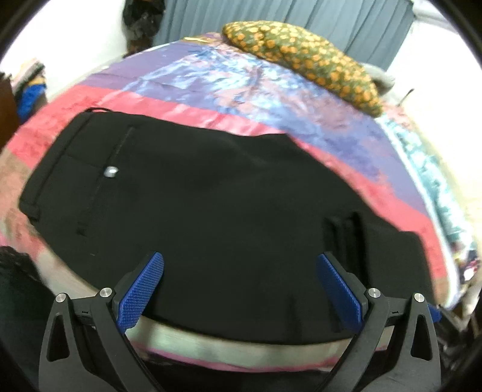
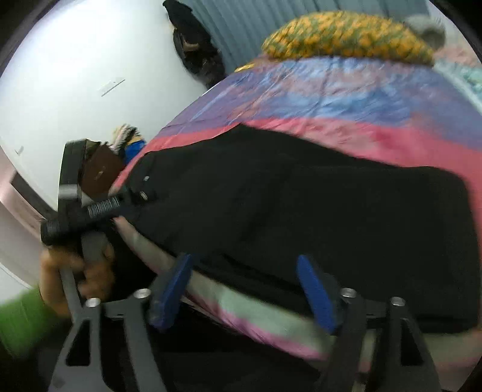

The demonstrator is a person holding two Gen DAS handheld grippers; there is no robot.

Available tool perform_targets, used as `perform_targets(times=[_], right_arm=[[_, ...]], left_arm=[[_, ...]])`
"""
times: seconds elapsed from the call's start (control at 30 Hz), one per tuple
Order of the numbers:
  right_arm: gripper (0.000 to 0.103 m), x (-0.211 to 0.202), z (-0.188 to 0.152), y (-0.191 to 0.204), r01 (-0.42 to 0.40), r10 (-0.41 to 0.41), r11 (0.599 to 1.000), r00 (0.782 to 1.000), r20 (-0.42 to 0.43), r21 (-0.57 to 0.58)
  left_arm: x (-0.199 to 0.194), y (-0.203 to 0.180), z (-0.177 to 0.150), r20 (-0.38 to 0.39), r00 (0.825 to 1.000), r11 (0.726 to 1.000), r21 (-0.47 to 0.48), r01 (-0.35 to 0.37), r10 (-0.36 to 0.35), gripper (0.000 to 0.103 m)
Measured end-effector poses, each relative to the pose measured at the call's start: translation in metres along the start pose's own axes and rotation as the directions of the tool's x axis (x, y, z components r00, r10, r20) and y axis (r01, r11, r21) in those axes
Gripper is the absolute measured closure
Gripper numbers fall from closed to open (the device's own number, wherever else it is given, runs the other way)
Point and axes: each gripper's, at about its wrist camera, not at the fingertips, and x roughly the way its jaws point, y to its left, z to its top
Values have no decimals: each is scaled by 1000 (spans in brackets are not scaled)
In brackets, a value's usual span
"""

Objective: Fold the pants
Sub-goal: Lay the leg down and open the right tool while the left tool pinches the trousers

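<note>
Black pants (image 1: 226,211) lie flat across a bed, waistband to the left with a silver button (image 1: 111,172) beside it. In the left wrist view my left gripper (image 1: 239,257) stands open just over the pants' near edge, with nothing between its blue pads (image 1: 141,289). The right wrist view shows the same pants (image 2: 301,205), blurred. My right gripper (image 2: 244,257) is open above their near edge and holds nothing. At the left of that view a hand (image 2: 75,271) in a green sleeve holds the left gripper (image 2: 132,197) close to the waistband.
The bedspread (image 1: 241,81) has pink, purple and blue bands. A pillow with an orange-dotted pattern (image 1: 301,57) lies at the far side, before a grey curtain (image 1: 301,18). A pile of cloth (image 1: 30,81) sits off the bed's left. The bed's near edge (image 1: 241,343) runs under both grippers.
</note>
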Motion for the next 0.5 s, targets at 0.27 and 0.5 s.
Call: perform_targets(times=[0.27, 0.5], right_arm=[[18, -93, -31, -72, 121, -173, 963, 963, 208, 242], [18, -102, -22, -85, 121, -192, 955, 948, 253, 271]], left_arm=[[-5, -105, -13, -60, 985, 943, 285, 170, -159, 24], [54, -135, -30, -206, 978, 950, 305, 67, -3, 88]])
